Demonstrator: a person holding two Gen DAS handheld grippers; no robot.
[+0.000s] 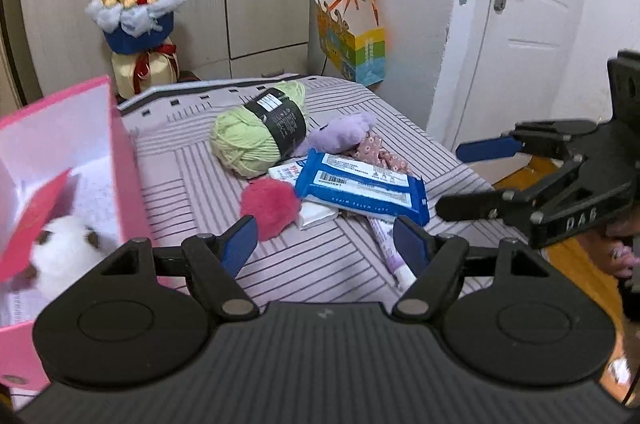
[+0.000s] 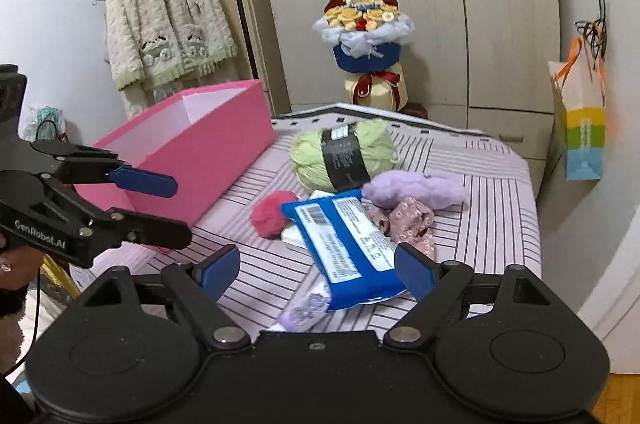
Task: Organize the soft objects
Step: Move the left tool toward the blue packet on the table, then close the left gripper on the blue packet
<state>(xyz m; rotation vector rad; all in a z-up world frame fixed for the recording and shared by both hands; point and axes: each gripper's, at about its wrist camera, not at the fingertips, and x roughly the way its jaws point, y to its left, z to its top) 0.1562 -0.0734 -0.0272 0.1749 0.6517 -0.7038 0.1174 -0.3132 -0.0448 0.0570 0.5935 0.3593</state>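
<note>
Two grippers hang over the near end of a striped bed, both with jaws apart and nothing between the pads. The left gripper [image 1: 326, 244] frames bare sheet, with the pink pompom [image 1: 270, 206] just beyond its left finger and a purple-capped tube [image 1: 386, 248] running in beside its right finger. The right gripper [image 2: 318, 268] stands over the near end of the blue wipes pack [image 2: 346, 244], its pads clear of the pack on both sides.

The wipes pack lies across a white tissue packet [image 1: 316, 214]. Behind it sit a floral fabric piece [image 2: 408, 224], a lilac plush [image 2: 412, 190] and a green yarn ball [image 2: 344, 154], all bunched mid-bed. Open sheet lies between this cluster and the pink box [image 2: 192, 148], which stands along the bed's left side with a white plush [image 1: 66, 252] and a red card [image 1: 36, 220] inside. The bed [image 2: 500, 224] drops off at its right edge toward a door [image 1: 532, 16]; wardrobes [image 2: 400, 4] and a bouquet [image 2: 366, 40] close the far end.
</note>
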